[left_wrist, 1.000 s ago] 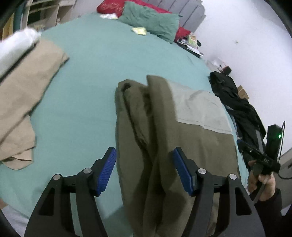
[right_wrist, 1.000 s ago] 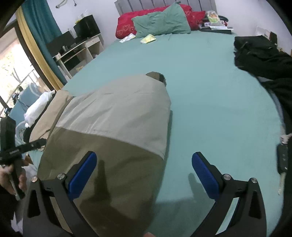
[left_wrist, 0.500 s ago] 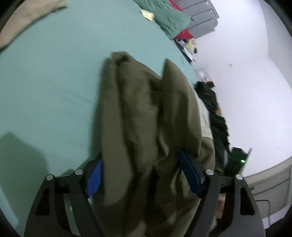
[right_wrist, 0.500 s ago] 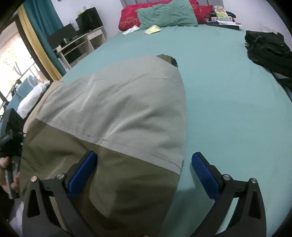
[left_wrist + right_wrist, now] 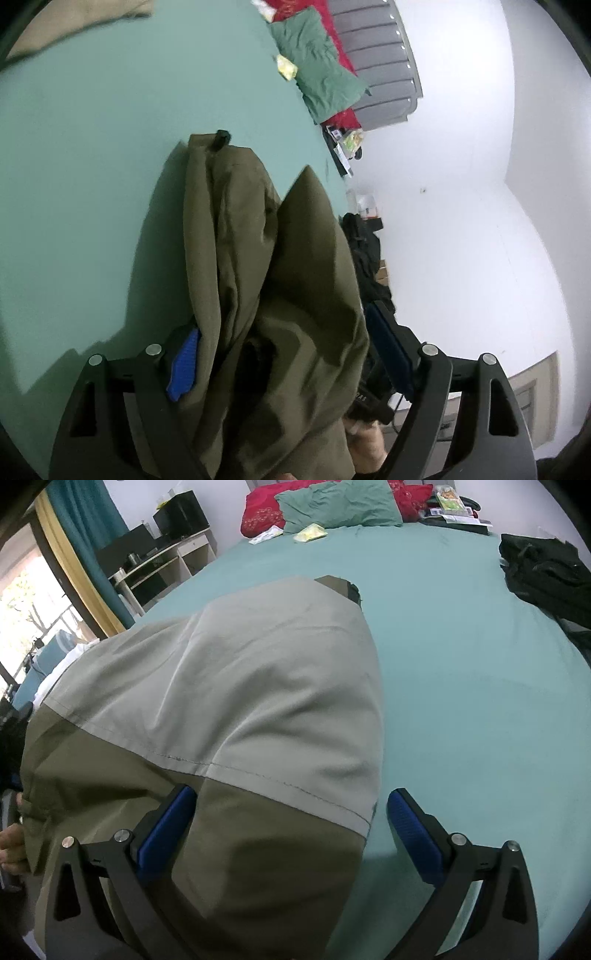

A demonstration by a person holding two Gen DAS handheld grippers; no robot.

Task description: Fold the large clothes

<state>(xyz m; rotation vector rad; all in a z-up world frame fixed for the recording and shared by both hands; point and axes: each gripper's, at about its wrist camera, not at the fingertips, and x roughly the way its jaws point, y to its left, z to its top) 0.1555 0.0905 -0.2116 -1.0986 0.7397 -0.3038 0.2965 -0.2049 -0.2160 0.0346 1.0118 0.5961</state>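
An olive and pale grey garment lies partly folded on the teal bed, its near end at the bed's edge. In the left wrist view its olive folds bulge up between the fingers of my left gripper, which is open around the bunched cloth. My right gripper is open too, astride the garment's right edge, its left finger over the olive part and its right finger over bare sheet.
A green pillow and red pillow lie at the headboard. Black clothes lie at the bed's right side. A tan garment lies far left. A desk stands left of the bed.
Both grippers have moved forward and down onto the garment's near end. The left view has rolled and the cloth now fills its open jaws.
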